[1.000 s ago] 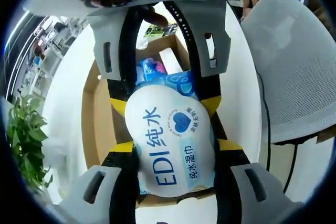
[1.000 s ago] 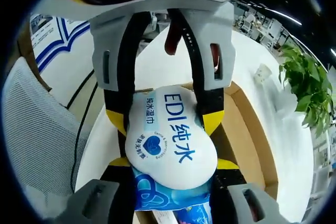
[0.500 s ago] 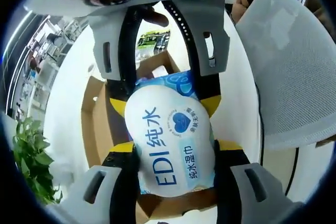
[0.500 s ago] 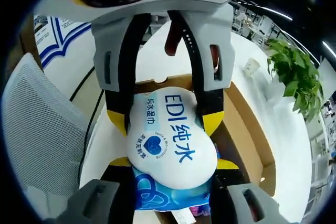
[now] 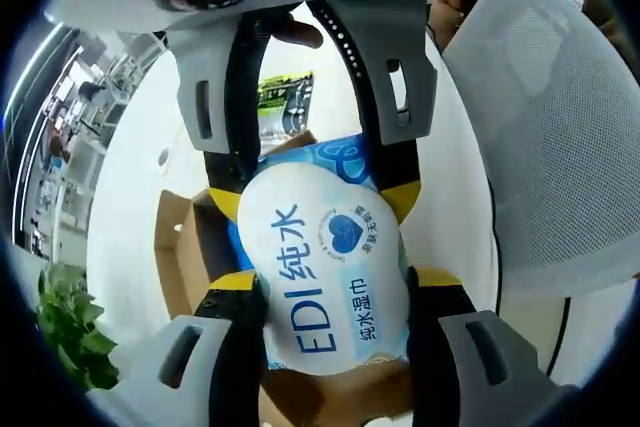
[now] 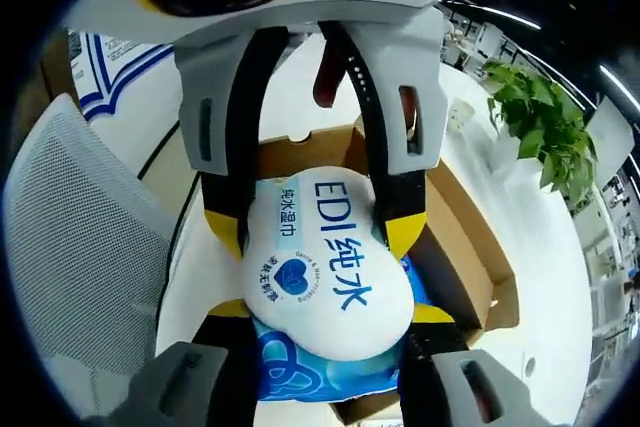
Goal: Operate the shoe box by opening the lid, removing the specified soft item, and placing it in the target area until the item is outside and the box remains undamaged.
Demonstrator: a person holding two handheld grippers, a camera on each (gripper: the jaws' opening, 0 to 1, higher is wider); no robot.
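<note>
1. Left gripper [image 5: 322,235] was clamped on one end of the soft blue-and-white wet-wipes pack with a white label [image 5: 328,287]. Jaws were closed to the pack's width, pressing its sides.
2. Right gripper [image 6: 312,269] was clamped on the opposite end of the same pack [image 6: 322,282]; in the left gripper view its grey jaws came in from above.
3. Pack was held between both tools, lifted above the open brown cardboard shoe box [image 6: 468,257], which sat on the white table [image 6: 545,317].
4. Step judged: removal done, transfer under way. No visible damage to the box.
5. Next move calls for carrying the pack sideways clear of the box wall, lowering it onto the table, then releasing both grips together.
</note>
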